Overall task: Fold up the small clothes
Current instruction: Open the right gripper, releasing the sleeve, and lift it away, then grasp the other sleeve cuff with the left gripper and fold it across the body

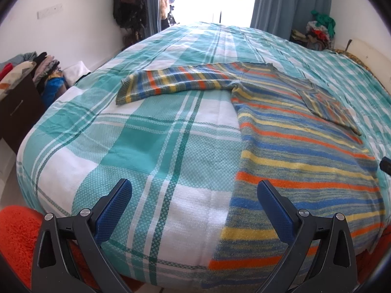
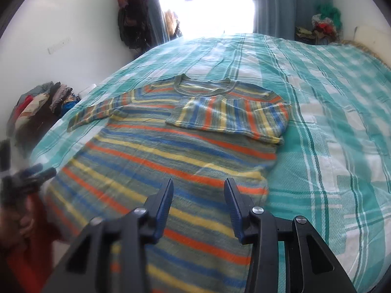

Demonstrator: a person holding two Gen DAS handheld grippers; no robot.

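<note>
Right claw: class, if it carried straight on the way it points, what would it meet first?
Most likely the striped sweater lying flat on the bed; the open right claw aims down at its body, though depth is unclear.

Striped sweater [image 2: 171,146] flat on bed, one sleeve folded in.

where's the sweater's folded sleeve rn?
In the right wrist view, the folded sleeve lies across the chest of the striped knit sweater, on its right side just below the neckline, on the teal plaid bedsheet.
</note>
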